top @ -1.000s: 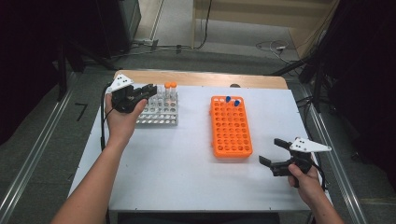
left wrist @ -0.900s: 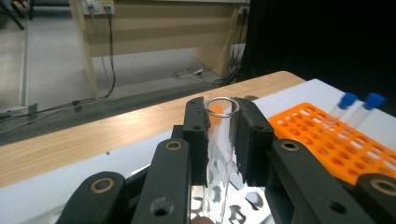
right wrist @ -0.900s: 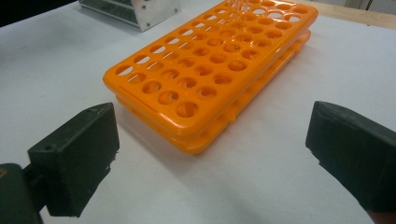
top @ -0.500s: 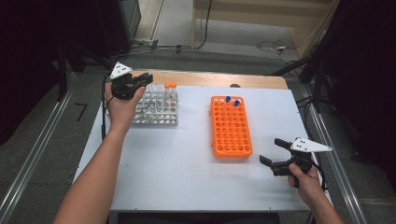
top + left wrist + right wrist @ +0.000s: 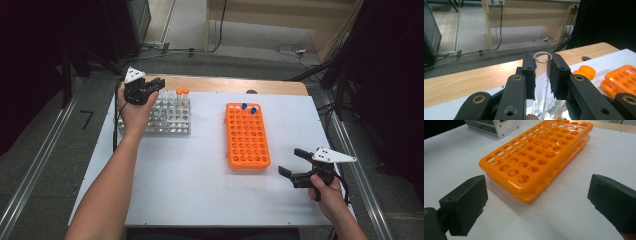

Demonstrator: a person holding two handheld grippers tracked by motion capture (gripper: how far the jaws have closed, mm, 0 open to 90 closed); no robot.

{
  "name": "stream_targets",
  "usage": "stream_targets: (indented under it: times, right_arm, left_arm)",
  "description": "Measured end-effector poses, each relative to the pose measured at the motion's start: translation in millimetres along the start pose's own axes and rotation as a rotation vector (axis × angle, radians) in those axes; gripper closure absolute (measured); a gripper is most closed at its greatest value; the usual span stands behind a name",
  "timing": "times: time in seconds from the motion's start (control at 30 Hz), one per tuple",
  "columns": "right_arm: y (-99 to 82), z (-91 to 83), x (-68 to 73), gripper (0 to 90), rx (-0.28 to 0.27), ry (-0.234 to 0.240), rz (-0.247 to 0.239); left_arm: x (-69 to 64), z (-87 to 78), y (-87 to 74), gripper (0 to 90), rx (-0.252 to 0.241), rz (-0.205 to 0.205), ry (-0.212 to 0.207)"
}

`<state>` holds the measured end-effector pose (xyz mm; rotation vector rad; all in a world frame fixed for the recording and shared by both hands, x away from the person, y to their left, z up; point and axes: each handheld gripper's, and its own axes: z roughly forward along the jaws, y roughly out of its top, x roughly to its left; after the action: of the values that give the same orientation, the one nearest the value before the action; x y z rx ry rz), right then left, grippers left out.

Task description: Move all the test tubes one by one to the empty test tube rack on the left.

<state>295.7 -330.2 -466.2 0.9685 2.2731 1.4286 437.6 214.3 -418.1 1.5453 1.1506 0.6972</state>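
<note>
My left gripper (image 5: 152, 86) is shut on a clear uncapped glass tube (image 5: 542, 75), held upright between the pads over the back left of the metal tube rack (image 5: 165, 117). The gripper (image 5: 542, 72) holds the tube just below its rim, and the tube's foot is among the rack's holes. Two orange-capped tubes (image 5: 182, 92) stand at the rack's back right. The orange rack (image 5: 246, 135) lies mid-table with two blue-capped tubes (image 5: 248, 108) at its far end. My right gripper (image 5: 294, 161) rests open near the table's right front, facing the orange rack (image 5: 536, 157).
A white table top (image 5: 190, 180) carries both racks, with a wooden strip (image 5: 230, 84) along its far edge. Cables run across the floor behind. Metal rails flank the table on both sides.
My left hand has moved left and toward the table's far edge, from over the metal rack's middle to its back left corner, sinking a little. The right gripper has stayed put.
</note>
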Motion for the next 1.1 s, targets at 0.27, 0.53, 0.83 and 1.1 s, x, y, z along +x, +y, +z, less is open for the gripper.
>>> stream_targets:
  times: [0.27, 0.53, 0.83, 1.1]
  right_arm:
    - [-0.5, -1.5, -0.6, 1.3, -0.001, -0.003, 0.006]
    - [-0.5, -1.1, -1.1, 1.4, -0.008, 0.008, 0.015]
    - [-0.9, 0.4, -0.7, 1.4, -0.002, 0.01, 0.016]
    - [-0.4, 0.7, -1.0, 1.4, -0.006, 0.016, 0.023]
  left_arm:
    - [-2.0, 7.9, -6.3, 76.4, 0.072, 0.015, 0.027]
    - [-7.9, 9.9, -9.3, 76.3, 0.122, 0.066, 0.046]
    - [-5.7, 9.9, -11.9, 75.4, 0.183, 0.048, 0.025]
    - [-6.2, -3.4, -4.1, 52.9, 0.116, -0.029, 0.009]
